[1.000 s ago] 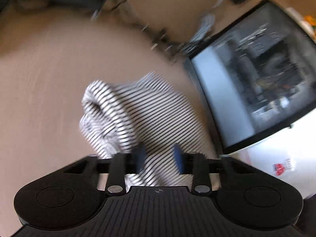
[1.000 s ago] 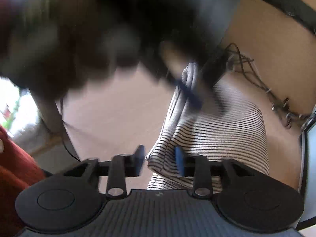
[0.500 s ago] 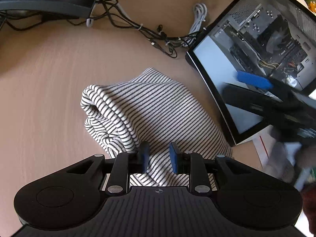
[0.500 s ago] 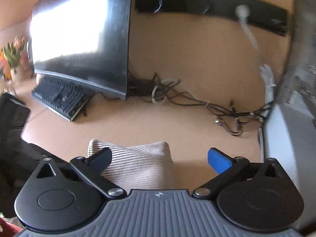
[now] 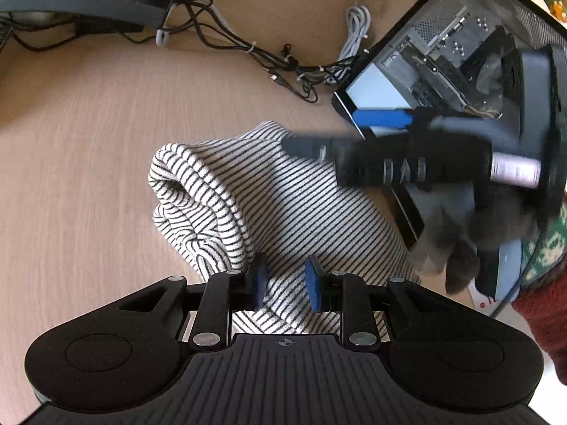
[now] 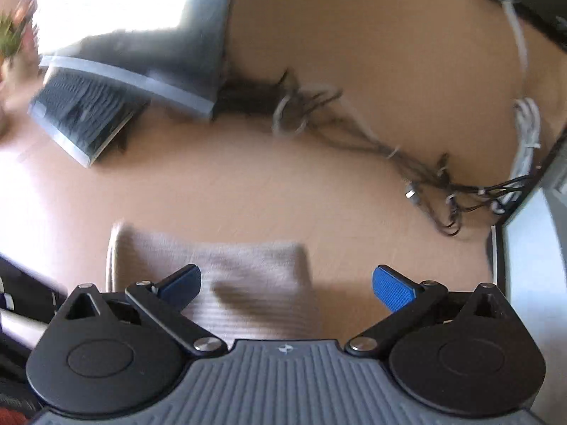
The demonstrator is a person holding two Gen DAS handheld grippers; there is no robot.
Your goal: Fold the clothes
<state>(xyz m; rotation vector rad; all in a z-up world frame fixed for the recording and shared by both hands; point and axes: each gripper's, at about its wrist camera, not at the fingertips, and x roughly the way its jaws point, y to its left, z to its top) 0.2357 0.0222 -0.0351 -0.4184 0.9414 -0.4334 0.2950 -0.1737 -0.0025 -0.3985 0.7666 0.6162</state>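
A black-and-white striped garment (image 5: 269, 205) lies folded in a thick bundle on the wooden desk (image 5: 78, 148). My left gripper (image 5: 283, 283) is over its near edge with the blue pads a small gap apart and cloth bunched between them; I cannot tell whether they pinch it. My right gripper (image 6: 286, 285) is wide open above the garment (image 6: 244, 276), which is blurred in that view. In the left wrist view the right gripper (image 5: 358, 131) reaches in from the right over the garment's far corner, blurred, held by a gloved hand (image 5: 471, 233).
A curved monitor (image 6: 141, 35) and a keyboard (image 6: 81, 113) stand at the back left. A tangle of cables (image 5: 283, 60) runs along the back. An open computer case (image 5: 443, 63) stands at the right, close to the garment.
My right gripper opened wide and swung over the garment from the right. My left gripper's pads have parted slightly from half a second ago. The garment has stayed in place.
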